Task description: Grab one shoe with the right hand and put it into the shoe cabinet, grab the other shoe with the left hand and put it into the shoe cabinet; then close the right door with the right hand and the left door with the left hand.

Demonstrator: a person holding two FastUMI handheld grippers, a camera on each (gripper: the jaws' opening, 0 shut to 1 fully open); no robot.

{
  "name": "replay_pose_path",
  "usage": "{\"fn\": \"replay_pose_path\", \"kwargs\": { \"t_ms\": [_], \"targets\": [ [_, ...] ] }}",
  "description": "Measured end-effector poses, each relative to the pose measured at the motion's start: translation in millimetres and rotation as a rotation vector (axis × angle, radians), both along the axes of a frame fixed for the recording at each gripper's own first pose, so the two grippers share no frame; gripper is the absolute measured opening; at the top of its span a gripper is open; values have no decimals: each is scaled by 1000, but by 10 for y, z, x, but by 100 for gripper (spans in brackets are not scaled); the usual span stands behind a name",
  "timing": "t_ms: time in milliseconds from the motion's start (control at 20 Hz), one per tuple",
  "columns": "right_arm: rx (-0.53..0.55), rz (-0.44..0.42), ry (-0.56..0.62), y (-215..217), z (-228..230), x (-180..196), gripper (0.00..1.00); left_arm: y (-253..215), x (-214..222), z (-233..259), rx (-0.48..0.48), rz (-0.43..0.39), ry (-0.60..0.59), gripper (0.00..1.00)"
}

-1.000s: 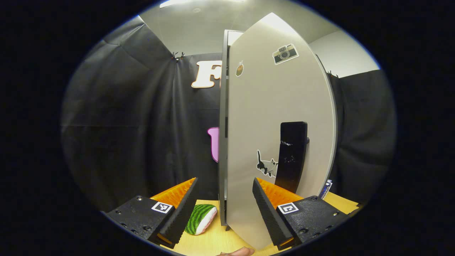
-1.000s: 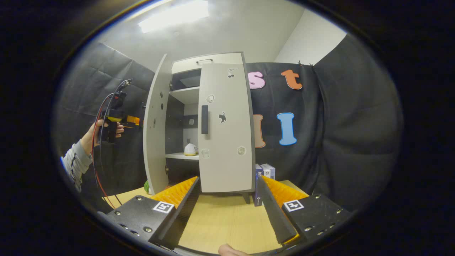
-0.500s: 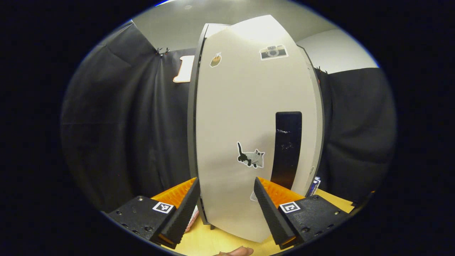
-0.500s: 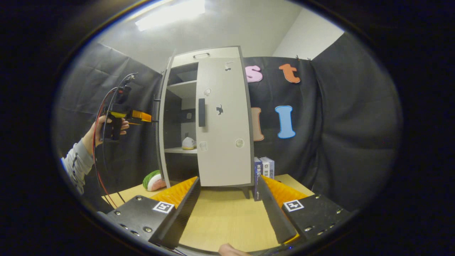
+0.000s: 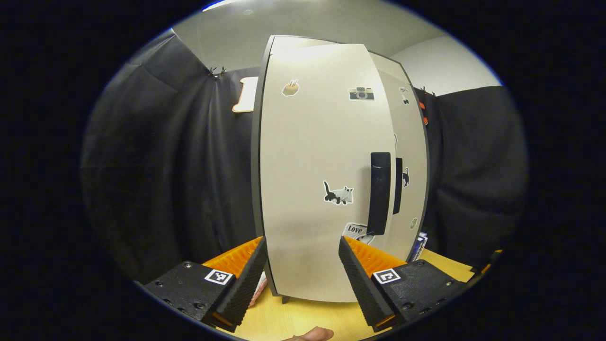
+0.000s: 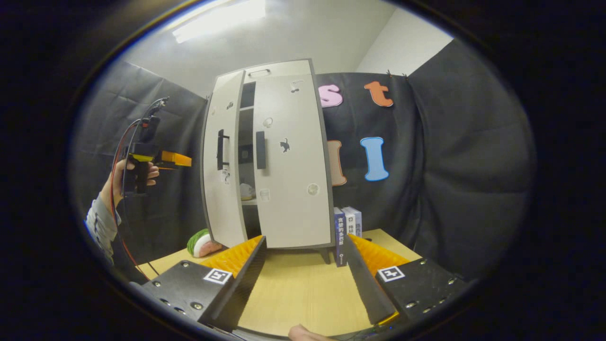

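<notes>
The left door [image 6: 223,166] of the shoe cabinet [image 6: 279,76] had swung from wide open to nearly shut, leaving a narrow gap beside the closed right door [image 6: 291,166]; a shoe [image 6: 246,192] sat on the shelf within. The left hand-held gripper [image 5: 300,279] faced the door, fingers spread, holding nothing. The right hand-held gripper [image 6: 305,284] stayed open above the table [image 6: 303,293].

A narrow gap stands between the nearly shut left door [image 6: 223,161] and the shut right door [image 6: 289,161] of the shoe cabinet [image 6: 265,76], while the desk [image 6: 303,289] in front lies open, with books [image 6: 345,232] just beside its right side and a watermelon-patterned toy [image 6: 201,242] near its left.
</notes>
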State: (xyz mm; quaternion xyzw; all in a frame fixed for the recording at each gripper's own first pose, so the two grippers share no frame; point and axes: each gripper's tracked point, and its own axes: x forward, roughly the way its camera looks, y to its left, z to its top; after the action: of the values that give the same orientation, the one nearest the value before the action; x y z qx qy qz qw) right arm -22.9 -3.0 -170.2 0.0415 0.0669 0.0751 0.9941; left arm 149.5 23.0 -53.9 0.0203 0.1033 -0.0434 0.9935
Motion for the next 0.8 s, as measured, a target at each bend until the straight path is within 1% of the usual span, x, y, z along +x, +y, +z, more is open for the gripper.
{"fn": "replay_pose_path", "kwargs": {
  "t_ms": [50,150,200,400,450,500,550,600,700,800],
  "targets": [
    [-3,4,1,24,1,2,96,14,-36,-5,6,8,-4,92],
    [-13,10,3,69,10,14,96,136,-132,11,38,65,-17,93],
    [-18,12,3,96,15,22,96,161,-175,12,56,80,-29,94],
    [-23,7,7,183,54,64,96,198,-468,-8,97,95,-45,94],
    [-28,7,7,210,64,68,96,220,-551,-35,88,102,-34,94],
    [-31,5,7,230,73,81,96,194,-632,-53,81,92,-33,95],
    [-34,8,5,256,95,92,96,203,-702,-73,79,94,-26,97],
    [-35,11,4,284,114,96,96,240,-775,-107,79,106,-18,95],
    [-38,20,1,358,147,106,96,242,-890,-176,62,117,-12,95],
    [-42,25,-6,412,186,129,96,182,-973,-275,24,103,-9,95]
  ]
}}
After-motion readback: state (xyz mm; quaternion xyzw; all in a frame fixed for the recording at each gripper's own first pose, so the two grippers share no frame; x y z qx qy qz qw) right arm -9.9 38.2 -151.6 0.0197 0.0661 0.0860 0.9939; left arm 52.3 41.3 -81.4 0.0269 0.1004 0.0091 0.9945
